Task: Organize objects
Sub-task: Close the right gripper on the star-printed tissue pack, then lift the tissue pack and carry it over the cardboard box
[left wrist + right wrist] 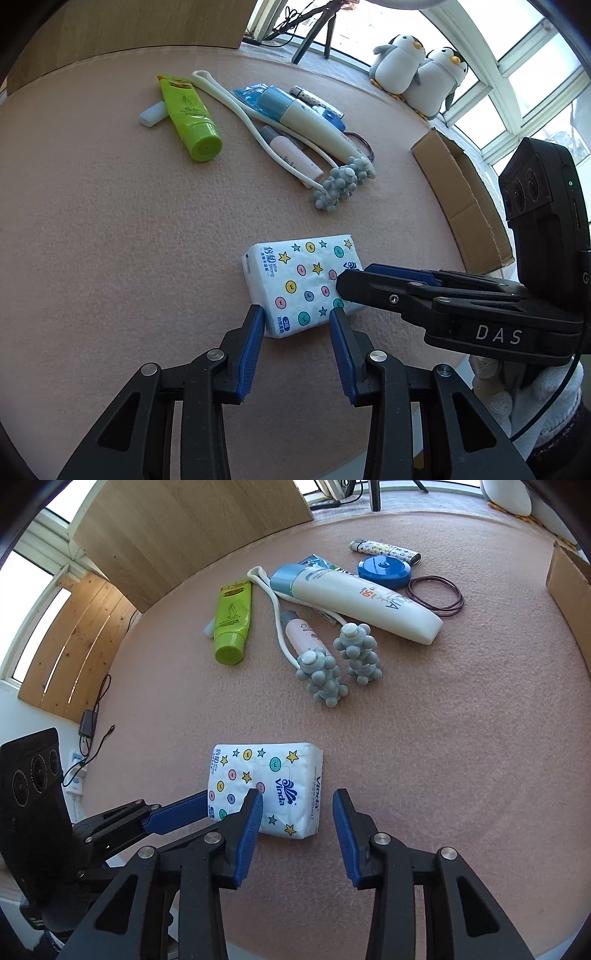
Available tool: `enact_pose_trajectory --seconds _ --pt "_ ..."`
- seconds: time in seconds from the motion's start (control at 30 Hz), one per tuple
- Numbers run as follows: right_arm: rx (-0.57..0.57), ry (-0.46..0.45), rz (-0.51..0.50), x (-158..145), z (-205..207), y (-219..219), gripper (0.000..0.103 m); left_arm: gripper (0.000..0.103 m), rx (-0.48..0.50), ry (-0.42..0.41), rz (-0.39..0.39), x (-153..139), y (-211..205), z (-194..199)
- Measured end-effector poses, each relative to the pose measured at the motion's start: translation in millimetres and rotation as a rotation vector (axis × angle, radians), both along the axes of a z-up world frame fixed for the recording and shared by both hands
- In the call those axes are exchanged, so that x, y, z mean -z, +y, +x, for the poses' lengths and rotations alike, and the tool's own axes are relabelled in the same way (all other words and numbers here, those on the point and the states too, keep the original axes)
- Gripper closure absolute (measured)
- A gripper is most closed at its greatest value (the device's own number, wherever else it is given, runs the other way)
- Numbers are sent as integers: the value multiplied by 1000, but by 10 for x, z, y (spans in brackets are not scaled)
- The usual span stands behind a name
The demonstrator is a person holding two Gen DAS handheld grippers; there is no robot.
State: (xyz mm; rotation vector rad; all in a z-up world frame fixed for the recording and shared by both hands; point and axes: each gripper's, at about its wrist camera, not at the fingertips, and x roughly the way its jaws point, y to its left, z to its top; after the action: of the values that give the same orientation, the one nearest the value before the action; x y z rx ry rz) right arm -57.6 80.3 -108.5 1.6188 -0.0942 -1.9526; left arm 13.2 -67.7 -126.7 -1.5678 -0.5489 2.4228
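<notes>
The tissue pack [266, 788] at lower centre reads "Vinda" on top and side (also "Xtra Strong" in the left wrist view). The white sunscreen tube [360, 600] shows "50". The right gripper [349, 284] body bears "DAS".

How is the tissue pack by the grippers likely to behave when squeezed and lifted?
The tissue pack looks soft: its plastic wrap is wrinkled and puffy, so it would probably compress between the pads. It is likely light for its size. Lying flat on the felt mat, it seems unlikely to roll, though the glossy film might slip.
</notes>
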Motion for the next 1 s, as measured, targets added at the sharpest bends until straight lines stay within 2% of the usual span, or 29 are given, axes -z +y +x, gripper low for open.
enact_pose_trajectory --seconds 0.13,0.23,0.43,0.77,1.0 --pt "-6 21 22 -22 8 -17 71 66 13 2 -10 -5 82 -21" --pt "11 24 20 -54 -14 71 71 66 15 2 11 -29 126 -42" --pt "50 89 24 -274 -42 371 71 66 47 40 9 -208 386 -127" --pt "204 179 -5 -695 -267 1186 71 66 176 153 6 -695 1177 -548" --pt "287 234 1 -883 -442 1710 71 66 259 208 9 -904 1804 -932"
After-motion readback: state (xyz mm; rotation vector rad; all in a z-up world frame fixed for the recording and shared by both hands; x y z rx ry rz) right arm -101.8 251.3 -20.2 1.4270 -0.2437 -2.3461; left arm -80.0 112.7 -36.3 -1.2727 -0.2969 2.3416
